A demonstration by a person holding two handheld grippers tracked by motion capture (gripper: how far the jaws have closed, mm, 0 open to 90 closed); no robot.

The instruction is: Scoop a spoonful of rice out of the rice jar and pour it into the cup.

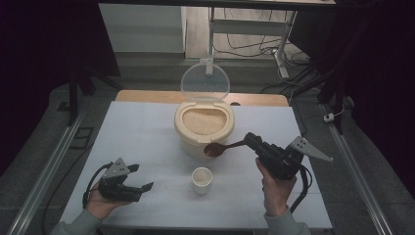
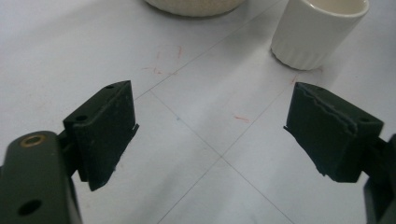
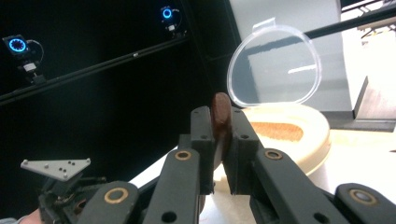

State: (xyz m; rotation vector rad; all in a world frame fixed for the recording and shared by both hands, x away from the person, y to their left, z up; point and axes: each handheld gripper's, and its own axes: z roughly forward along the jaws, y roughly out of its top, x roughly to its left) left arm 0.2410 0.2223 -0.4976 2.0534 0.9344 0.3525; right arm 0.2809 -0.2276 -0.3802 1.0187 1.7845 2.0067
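Two tongs: right [image 3: 219, 154] pinching a spoon [image 1: 221, 148] (bowl contents unclear), left [image 2: 210, 135] spread.

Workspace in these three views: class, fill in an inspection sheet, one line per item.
Surface: white table, faint red marks.
Job's things: rice container, clear lid upright; brown spoon; white cup, contents unclear.
Clutter: nothing seen.
Grippers: left hand-held gripper open, holding nothing; right hand-held gripper shut on the spoon.
Cables: one trailing from each gripper; more on the floor beyond.
Surroundings: dark curtains, metal frame.
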